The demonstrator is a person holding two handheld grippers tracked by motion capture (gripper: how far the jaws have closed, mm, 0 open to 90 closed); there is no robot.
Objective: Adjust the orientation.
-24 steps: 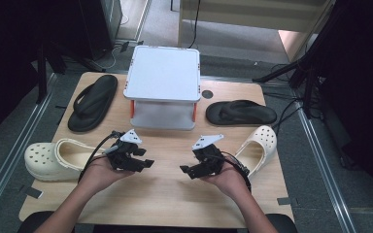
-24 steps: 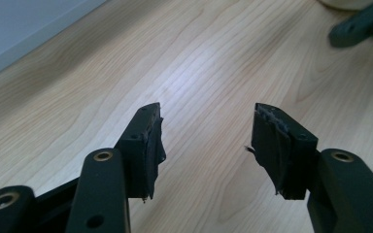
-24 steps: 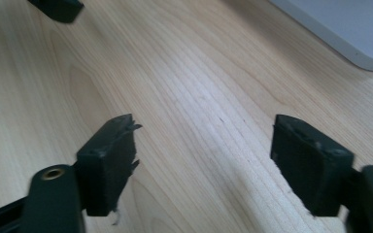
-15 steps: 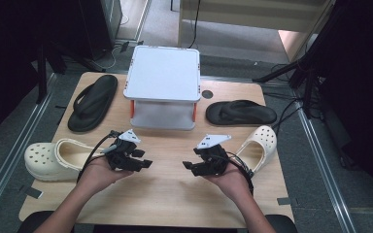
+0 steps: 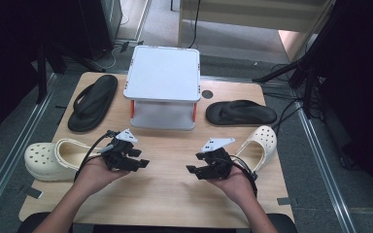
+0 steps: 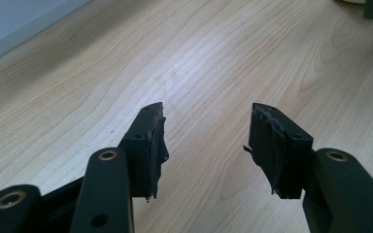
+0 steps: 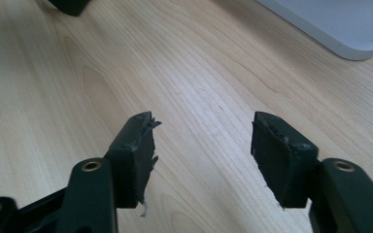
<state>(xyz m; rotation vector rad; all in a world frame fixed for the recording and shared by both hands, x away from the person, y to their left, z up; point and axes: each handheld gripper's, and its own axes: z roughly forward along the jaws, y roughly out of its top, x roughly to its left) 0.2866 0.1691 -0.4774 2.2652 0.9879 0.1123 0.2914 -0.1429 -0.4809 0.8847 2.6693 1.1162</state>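
Right now I hold my left gripper [image 5: 143,163] just in front of the white two-level stand [image 5: 163,74], toward its left corner, and its jaws gape wide with nothing but bare wood between them. In the left gripper view the frayed pads [image 6: 158,141] hang over the table [image 6: 209,63], touching nothing. My right gripper [image 5: 190,169] sits in front of the stand's right corner, its jaws likewise spread and empty; in the right gripper view the torn pads [image 7: 142,145] float above the grain, with the stand's pale edge [image 7: 330,29] off at the upper right.

Nearest my left gripper is the cream clog [image 5: 56,156], lying on its side to the left of the stand's front, at the table's left edge, just beside my left hand [image 5: 93,175]. The other cream clog [image 5: 261,144] lies in front and to the right of the stand, close by my right hand [image 5: 233,180]. One black flip-flop [image 5: 93,101] rests flat left of the stand, the second black flip-flop [image 5: 240,112] right of it.
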